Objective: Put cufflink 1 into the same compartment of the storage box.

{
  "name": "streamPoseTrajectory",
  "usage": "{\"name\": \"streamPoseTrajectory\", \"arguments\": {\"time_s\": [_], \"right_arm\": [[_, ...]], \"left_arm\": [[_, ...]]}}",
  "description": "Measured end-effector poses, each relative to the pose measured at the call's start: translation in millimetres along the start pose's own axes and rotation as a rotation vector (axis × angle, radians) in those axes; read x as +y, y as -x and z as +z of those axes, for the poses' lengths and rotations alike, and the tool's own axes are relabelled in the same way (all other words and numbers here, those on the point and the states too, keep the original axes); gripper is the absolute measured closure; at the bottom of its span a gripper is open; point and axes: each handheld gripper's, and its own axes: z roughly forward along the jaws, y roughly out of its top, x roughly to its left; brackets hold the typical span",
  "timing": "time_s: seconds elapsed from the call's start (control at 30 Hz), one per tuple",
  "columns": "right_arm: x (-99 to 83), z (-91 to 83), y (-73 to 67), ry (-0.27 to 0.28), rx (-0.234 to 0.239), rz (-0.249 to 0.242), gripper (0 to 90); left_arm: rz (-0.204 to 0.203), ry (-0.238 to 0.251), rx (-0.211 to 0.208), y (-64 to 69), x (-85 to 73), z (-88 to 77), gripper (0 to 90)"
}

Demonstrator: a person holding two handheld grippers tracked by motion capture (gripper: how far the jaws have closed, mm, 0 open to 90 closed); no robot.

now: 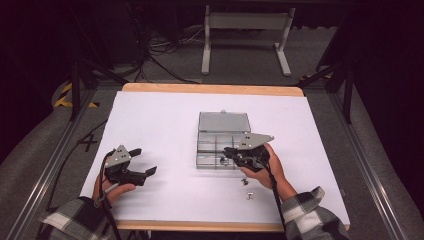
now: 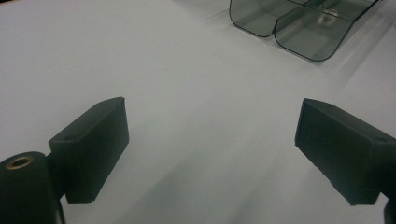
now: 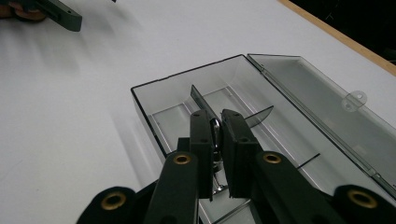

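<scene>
A clear plastic compartment box (image 1: 200, 150) lies open mid-table, its lid (image 1: 223, 122) folded flat on the far side. My right gripper (image 1: 227, 151) hangs over the box's near compartments. In the right gripper view its jaws (image 3: 215, 115) are shut on a small silvery metal screw (image 3: 215, 135) above a divided compartment of the box (image 3: 140, 105). My left gripper (image 1: 145, 161) rests low on the white table at the left, open, with nothing between its jaws (image 2: 212, 121). The box's rounded corner (image 2: 261, 18) shows far ahead in the left gripper view.
Two small metal screws (image 1: 244, 181) (image 1: 249, 196) lie loose on the white table sheet (image 1: 160, 115) just in front of the box, near the right hand. A wooden table edge (image 1: 210, 89) runs along the far side. Another small part (image 2: 327, 16) sits inside a box compartment.
</scene>
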Motion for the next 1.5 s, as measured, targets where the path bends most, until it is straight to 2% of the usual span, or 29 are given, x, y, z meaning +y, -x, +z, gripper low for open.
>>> {"name": "streamPoseTrajectory", "arguments": {"time_s": [0.43,0.87,1.5], "right_arm": [[-1.5,15.2,2.5,-0.033,-0.005,0.017,83.8],[-9.2,25.2,11.1,-0.093,-0.017,0.077,83.9],[-13.4,33.9,10.5,-0.149,-0.016,0.084,83.7]], "left_arm": [[-0.003,0.001,-0.002,-0.1,0.0,0.1,10.6],[-0.003,0.0,0.001,0.1,0.0,0.2,10.4],[0.003,0.0,-0.001,0.1,0.1,-0.1,10.3]]}}
